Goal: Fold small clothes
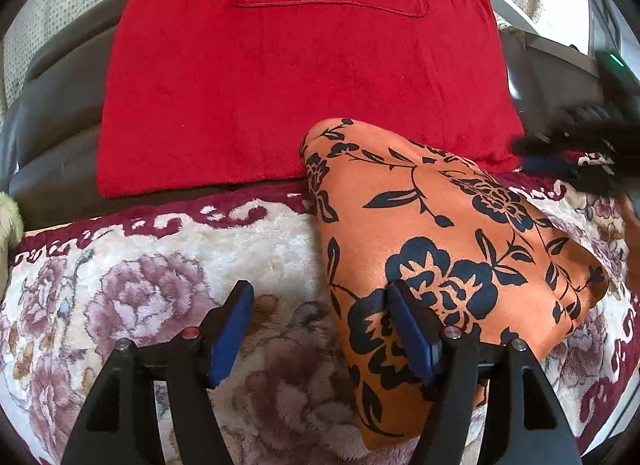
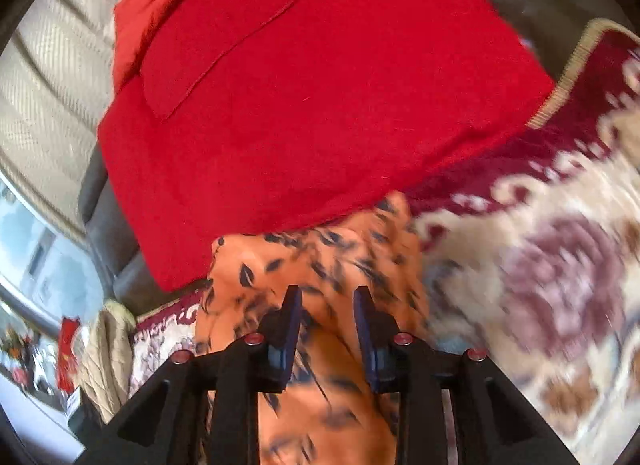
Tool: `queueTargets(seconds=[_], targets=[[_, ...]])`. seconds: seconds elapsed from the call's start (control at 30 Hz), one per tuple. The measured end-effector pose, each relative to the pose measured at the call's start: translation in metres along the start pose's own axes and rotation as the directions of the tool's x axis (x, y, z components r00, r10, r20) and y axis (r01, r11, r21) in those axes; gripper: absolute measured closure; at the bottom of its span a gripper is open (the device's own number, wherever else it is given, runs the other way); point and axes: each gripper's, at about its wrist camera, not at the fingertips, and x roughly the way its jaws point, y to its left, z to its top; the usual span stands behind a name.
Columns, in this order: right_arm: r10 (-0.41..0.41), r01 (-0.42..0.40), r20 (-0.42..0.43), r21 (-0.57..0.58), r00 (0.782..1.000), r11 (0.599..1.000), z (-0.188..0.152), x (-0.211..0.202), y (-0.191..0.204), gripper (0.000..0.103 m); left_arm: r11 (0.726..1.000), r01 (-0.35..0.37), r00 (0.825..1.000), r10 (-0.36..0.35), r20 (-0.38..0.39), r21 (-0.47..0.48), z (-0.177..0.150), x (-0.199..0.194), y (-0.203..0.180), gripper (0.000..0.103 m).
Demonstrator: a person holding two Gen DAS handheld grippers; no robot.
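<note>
1. So our left gripper (image 1: 320, 329) has its jaws wide, nothing pinched. One blue pad sits over the fluffy floral blanket (image 1: 160, 265), the other over the edge of the orange floral garment (image 1: 440, 233).
2. That orange garment (image 2: 320, 265) lies folded on the blanket, its top corner touching the red folded cloth (image 1: 304, 85) behind it.
3. Our right gripper (image 2: 327, 297) hovers over the orange fabric, jaws narrow but apart. That view's blurry, so we can't tell about contact.
</note>
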Motion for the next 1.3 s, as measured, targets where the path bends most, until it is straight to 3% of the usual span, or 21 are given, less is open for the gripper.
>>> queueTargets(seconds=[0.07,0.13,0.23,0.27,0.4,0.57,0.63,0.73,0.87,1.07,1.3], targets=[[-0.009,0.008,-0.045,-0.035,0.999,0.999,0.014,0.023,0.017,0.073,1.0,-0.007,1.0,0.007,-0.003,0.013,0.0,0.002,-0.002,0.032],[-0.07,0.063,-0.112,-0.059,0.991,0.996,0.023,0.053,0.029,0.073,1.0,-0.013,1.0,0.014,-0.007,0.023,0.0,0.004,-0.005,0.032],[-0.218,0.205,-0.202,-0.084,0.955,0.975,0.022,0.101,0.017,0.073,0.999,-0.011,1.0,0.011,-0.007,0.032,0.0,0.007,-0.007,0.032],[-0.192,0.187,-0.261,-0.044,0.946,0.981,0.017,0.117,0.002,0.072,0.999,-0.015,1.0,0.016,-0.01,0.039,-0.001,0.008,-0.009,0.032],[-0.121,0.127,-0.194,0.02,0.973,0.992,0.012,0.081,-0.002,0.073,1.0,-0.028,1.0,0.028,-0.011,0.013,-0.002,0.006,-0.007,0.027],[-0.1,0.097,-0.07,-0.052,0.993,0.994,-0.024,0.01,0.019,0.073,0.996,-0.049,0.997,0.045,-0.058,-0.073,-0.003,-0.005,-0.003,0.023],[-0.115,0.112,-0.038,-0.083,0.993,0.99,-0.048,-0.009,0.024,0.072,0.996,-0.083,0.995,0.081,-0.054,-0.035,-0.004,-0.01,-0.007,0.02],[-0.184,0.174,-0.107,-0.104,0.977,0.979,-0.085,0.006,0.016,0.069,0.991,-0.129,0.991,0.13,-0.039,0.031,-0.007,-0.014,-0.02,0.016],[-0.251,0.236,-0.055,-0.196,0.967,0.952,-0.097,-0.005,0.035,0.069,0.979,-0.188,0.982,0.19,-0.015,0.083,-0.011,-0.026,-0.034,0.016],[-0.215,0.209,-0.021,-0.151,0.976,0.966,-0.12,-0.032,0.021,0.069,0.978,-0.199,0.98,0.199,0.004,0.07,-0.015,-0.036,-0.031,0.015],[-0.191,0.214,0.139,-0.18,0.972,0.96,-0.122,-0.06,0.035,0.069,0.979,-0.204,0.977,0.202,0.066,0.016,-0.01,-0.054,-0.03,0.015]])
